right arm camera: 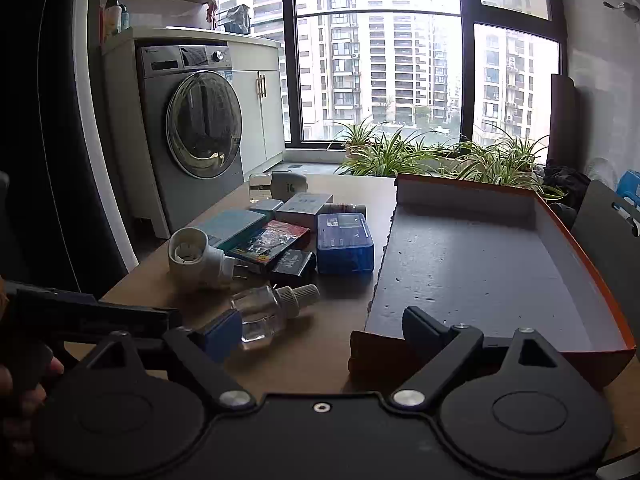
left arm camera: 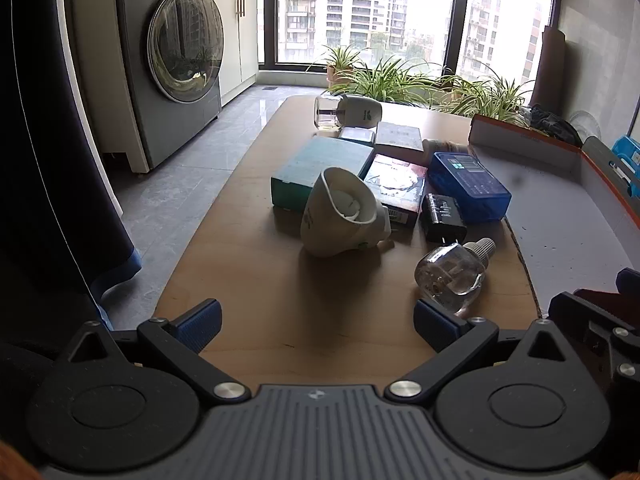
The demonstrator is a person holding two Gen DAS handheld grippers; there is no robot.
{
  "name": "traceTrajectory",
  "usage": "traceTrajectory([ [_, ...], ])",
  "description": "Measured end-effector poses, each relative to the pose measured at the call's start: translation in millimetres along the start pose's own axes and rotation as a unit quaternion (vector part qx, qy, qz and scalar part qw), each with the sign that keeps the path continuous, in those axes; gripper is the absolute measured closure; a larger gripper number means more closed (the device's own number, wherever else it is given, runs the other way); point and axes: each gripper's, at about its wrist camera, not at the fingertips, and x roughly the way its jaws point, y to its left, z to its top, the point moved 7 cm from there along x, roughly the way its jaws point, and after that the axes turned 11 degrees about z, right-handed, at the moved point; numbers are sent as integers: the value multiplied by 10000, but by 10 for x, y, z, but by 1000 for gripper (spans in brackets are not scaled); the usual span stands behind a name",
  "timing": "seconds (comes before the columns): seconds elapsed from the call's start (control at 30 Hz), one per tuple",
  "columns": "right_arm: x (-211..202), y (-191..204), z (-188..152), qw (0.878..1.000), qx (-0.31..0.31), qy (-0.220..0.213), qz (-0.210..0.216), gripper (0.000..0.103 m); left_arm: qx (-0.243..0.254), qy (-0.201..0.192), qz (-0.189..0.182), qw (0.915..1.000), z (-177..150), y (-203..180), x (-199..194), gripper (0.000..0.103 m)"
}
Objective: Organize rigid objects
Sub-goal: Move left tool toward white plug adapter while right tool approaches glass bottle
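On the wooden table (left arm camera: 260,292) lies a cluster of objects: a white plug-in device (left arm camera: 340,216) (right arm camera: 196,258) on its side, a clear glass bottle (left arm camera: 452,270) (right arm camera: 268,308), a black adapter (left arm camera: 442,218), a blue plastic case (left arm camera: 468,186) (right arm camera: 344,242), a teal box (left arm camera: 320,168) and flat boxes behind. My left gripper (left arm camera: 316,320) hangs open over the near table, its right pad close to the bottle. Wide open too, my right gripper (right arm camera: 316,330) has its left pad beside the bottle and its right finger over the tray's near corner. Neither holds anything.
An orange-rimmed cardboard tray (left arm camera: 580,168) (right arm camera: 592,264) with a grey floor lies on the table's right. A second white device with a clear bottle (left arm camera: 348,112) sits at the far end. Potted plants (right arm camera: 420,156), a washing machine (right arm camera: 200,132) and a dark curtain (left arm camera: 40,140) surround the table.
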Motion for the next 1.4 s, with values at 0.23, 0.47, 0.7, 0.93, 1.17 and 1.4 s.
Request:
traceTrajectory([
  [0.23, 78, 39, -3, 10000, -27, 73, 31, 1, -22, 55, 1, 10000, -3, 14, 53, 0],
  [0.47, 144, 52, 4, 9999, -9, 140, 46, 1, -15, 102, 15, 9999, 7, 32, 96, 0],
  [0.7, 213, 50, 32, 9998, 45, 205, 62, 1, -21, 128, 24, 9999, 16, 41, 127, 0],
  [0.93, 252, 78, 56, 9997, 8, 227, 89, 1, -9, 140, 36, 9999, 37, 41, 151, 0],
  [1.17, 287, 83, 57, 9996, 26, 255, 81, 1, -11, 173, 23, 9998, 47, 47, 185, 0],
  [1.4, 328, 94, 38, 9995, 35, 285, 107, 1, -17, 180, 23, 9998, 55, 56, 215, 0],
])
